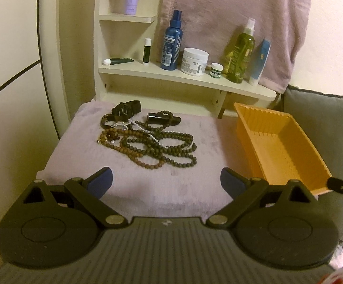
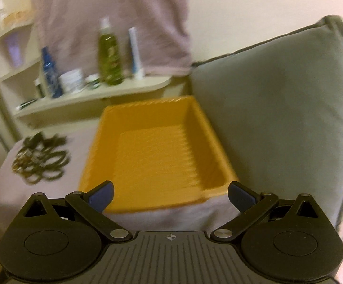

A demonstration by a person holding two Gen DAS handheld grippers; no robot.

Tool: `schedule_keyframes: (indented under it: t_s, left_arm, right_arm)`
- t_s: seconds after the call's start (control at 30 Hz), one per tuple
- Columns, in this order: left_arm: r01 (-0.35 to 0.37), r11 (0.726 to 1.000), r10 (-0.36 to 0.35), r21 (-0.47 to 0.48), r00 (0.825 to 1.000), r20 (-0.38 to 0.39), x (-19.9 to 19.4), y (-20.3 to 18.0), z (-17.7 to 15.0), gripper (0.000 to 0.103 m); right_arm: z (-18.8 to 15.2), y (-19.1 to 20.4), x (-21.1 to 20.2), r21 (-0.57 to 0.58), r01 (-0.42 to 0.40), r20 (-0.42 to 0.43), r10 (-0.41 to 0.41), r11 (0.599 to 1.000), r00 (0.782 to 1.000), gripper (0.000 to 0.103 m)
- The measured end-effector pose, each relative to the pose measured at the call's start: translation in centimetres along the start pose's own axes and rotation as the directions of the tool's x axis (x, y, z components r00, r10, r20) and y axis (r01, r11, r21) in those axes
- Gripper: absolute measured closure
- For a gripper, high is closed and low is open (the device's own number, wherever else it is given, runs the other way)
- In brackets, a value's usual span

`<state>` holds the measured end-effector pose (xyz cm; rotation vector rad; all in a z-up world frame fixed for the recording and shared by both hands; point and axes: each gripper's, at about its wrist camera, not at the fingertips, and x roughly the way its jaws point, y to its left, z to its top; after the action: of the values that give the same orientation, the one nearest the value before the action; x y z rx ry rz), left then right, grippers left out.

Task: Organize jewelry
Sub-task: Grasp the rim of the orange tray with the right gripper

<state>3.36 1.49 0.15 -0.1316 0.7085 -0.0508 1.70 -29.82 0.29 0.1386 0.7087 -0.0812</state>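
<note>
left gripper (image 1: 166,182) spread | jewelry pile (image 1: 147,139) ahead, apart

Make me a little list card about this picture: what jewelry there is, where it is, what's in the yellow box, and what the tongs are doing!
jewelry: tangled bead necklaces, a pearl strand, a watch
jewelry place: piled on the lilac cloth, left of the tray
orange tray: nothing in it
left tongs: open, holding nothing, facing the pile
right tongs: open, holding nothing, facing the tray
</note>
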Motion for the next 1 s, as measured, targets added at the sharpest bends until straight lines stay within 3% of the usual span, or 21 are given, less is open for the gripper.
schedule_keyframes:
  t_s: [0.13,0.23,0.37,0.53,0.83,1.0]
  left_arm:
    - [-0.006,1.0,0.006,0.015,1.0,0.016,1.2,-0.1,0.1,0.006]
    - [-0.019,0.999,0.019,0.034,1.0,0.015,2.2,-0.3,0.0,0.006]
    - [-0.032,0.998,0.031,0.055,0.999,0.007,3.3,-0.6,-0.2,0.006]
    - [-0.035,0.995,0.034,0.094,0.999,0.015,4.5,-1.2,-0.2,0.006]
    - [-0.029,0.997,0.031,0.076,0.999,-0.014,6.3,-1.9,0.4,0.006]
    - [-0.027,0.998,0.03,0.058,0.999,-0.035,6.9,-2.1,0.5,0.006]
  right_arm:
    - [0.6,-2.3,1.2,0.02,0.053,0.015,-0.053,0.998,0.998,0.003]
    - [0.8,-3.7,2.6,0.024,0.061,0.001,-0.061,0.998,0.998,0.019]
    - [0.7,-4.8,4.2,0.02,0.065,-0.003,-0.065,0.998,0.998,0.029]
    - [0.5,-6.0,6.6,0.019,0.036,-0.015,-0.035,0.999,0.999,0.044]
    - [0.2,-7.0,9.2,0.062,-0.009,-0.061,0.013,0.998,0.998,0.071]
    - [0.3,-7.2,9.7,0.08,-0.009,-0.067,0.014,0.997,0.998,0.078]
